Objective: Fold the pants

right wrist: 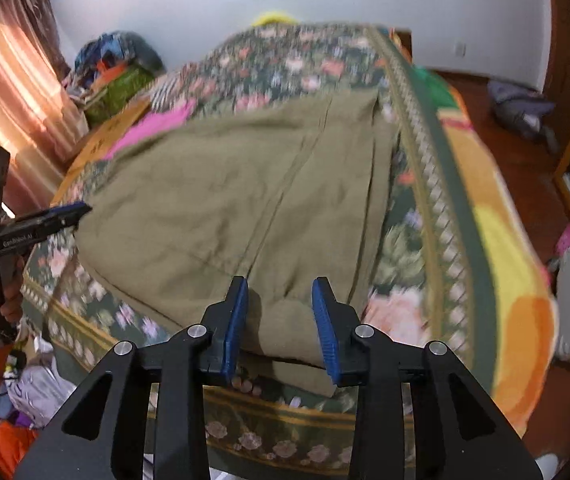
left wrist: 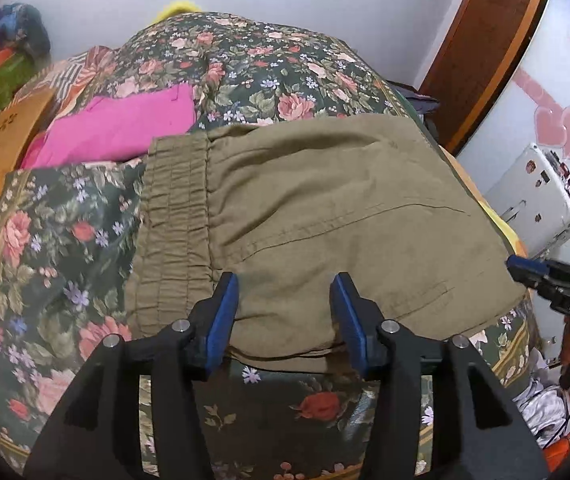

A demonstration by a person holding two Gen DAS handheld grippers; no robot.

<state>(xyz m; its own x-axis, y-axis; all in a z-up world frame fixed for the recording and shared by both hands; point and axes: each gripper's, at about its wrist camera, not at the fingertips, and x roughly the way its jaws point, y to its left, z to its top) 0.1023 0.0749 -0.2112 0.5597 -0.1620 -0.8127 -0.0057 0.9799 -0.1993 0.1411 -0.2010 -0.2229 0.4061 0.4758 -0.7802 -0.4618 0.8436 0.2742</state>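
Note:
Olive-green pants (left wrist: 325, 216) lie folded on a floral bedspread (left wrist: 45, 248), with the elastic waistband (left wrist: 173, 232) at the left. My left gripper (left wrist: 285, 284) is open and hovers over the near edge of the pants, beside the waistband. My right gripper (right wrist: 281, 286) is open over the near right part of the pants (right wrist: 225, 200), with cloth between its blue pads but not pinched. The right gripper also shows at the right edge of the left wrist view (left wrist: 525, 268). The left gripper shows at the left of the right wrist view (right wrist: 73, 212).
A pink garment (left wrist: 125, 124) lies behind the pants. A wooden board (left wrist: 1, 144) and piled clothes (left wrist: 5, 48) sit at the far left. A white case (left wrist: 537, 196) and the wooden door (left wrist: 485, 48) are at the right. The bed's right edge (right wrist: 465, 184) drops to the floor (right wrist: 525, 152).

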